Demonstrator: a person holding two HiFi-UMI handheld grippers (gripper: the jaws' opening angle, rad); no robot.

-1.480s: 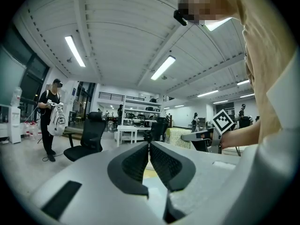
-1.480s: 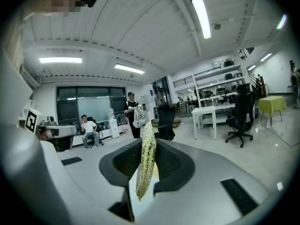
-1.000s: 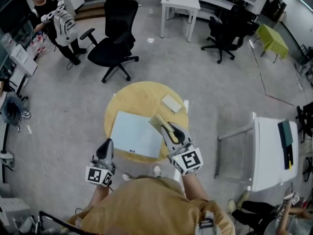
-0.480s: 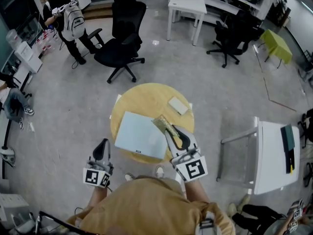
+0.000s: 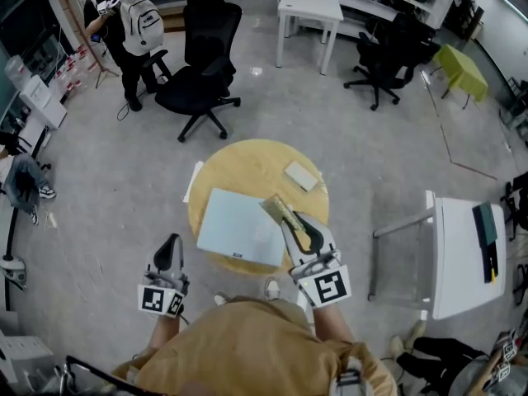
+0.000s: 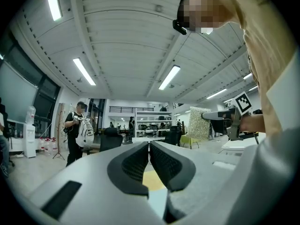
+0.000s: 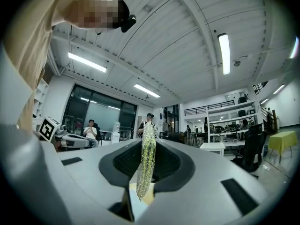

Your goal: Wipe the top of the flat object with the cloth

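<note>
The right gripper [image 5: 292, 219] has its fingers [image 7: 126, 161] clenched on a glittery yellow-green cloth [image 7: 146, 165], which stands on edge between them as a narrow strip and sticks out past the fingertips. In the head view that cloth [image 5: 279, 208] hangs just ahead of the right fingers, over the right-hand edge of the pale blue flat rectangular panel [image 5: 235, 225], which lies on the round yellow wooden counter [image 5: 247, 165] to the left of those fingers. Whether the cloth touches the panel I cannot tell. The left gripper [image 5: 170, 246] is pressed shut on nothing, its fingers [image 6: 136, 163] meeting with only a hairline between them, and it hangs off the counter, well apart from the panel's left side. The likely trouble is that nothing steadies the panel: a wiping stroke away from the right fingers could push it across the smooth counter, and its near edge appears to sit close to the counter's rim, so it could slide off. With the cloth pinched on edge, only a thin line of fabric may meet the surface, or the hard fingertips could scrape it. A small beige pad [image 5: 301, 176] lies beyond the right fingers and could be knocked by a long stroke.
</note>
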